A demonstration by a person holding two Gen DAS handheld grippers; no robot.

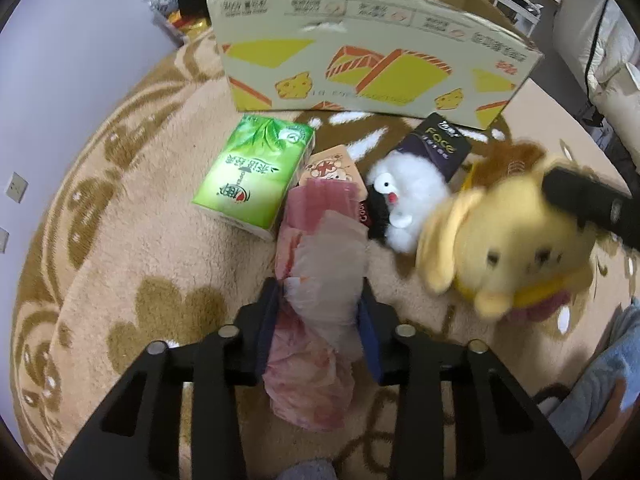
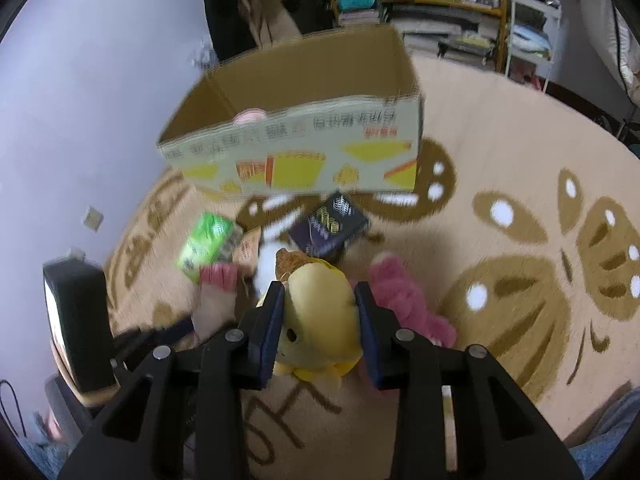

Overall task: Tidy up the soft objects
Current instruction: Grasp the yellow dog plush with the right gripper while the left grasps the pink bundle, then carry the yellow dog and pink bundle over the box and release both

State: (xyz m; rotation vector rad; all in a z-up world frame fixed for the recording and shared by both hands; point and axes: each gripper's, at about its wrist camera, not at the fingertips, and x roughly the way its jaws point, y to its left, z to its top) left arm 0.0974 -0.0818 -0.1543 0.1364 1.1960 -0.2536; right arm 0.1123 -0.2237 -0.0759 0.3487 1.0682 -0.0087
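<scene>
- Two grippers each hold one soft thing, so I judge the step in hand is carrying both toward the cardboard box (image 1: 360, 60), which stands open at 12 o'clock on the rug (image 1: 120, 240).
- At 10 o'clock in the left wrist view a green tissue pack (image 1: 254, 172) lies on the rug, not yet collected.
- The left gripper (image 1: 320, 312) points forward and a little down; its fingers pinch a pink tissue pack (image 1: 320, 280) between the blue pads, just above the rug.
- At 1 o'clock, a white plush (image 1: 408, 196) and a dark pack marked "Face" (image 1: 440, 142) lie near the box wall.
- The right gripper (image 2: 320, 320) is raised above the rug, with its fingers pressed on the head of a yellow dog plush (image 2: 320, 320); the view is blurred.
- At 3 o'clock beside it lies a pink plush (image 2: 404, 304).
- The next move, I think, calls for lifting each thing over the box rim before letting go; something pink already lies inside the box.
</scene>
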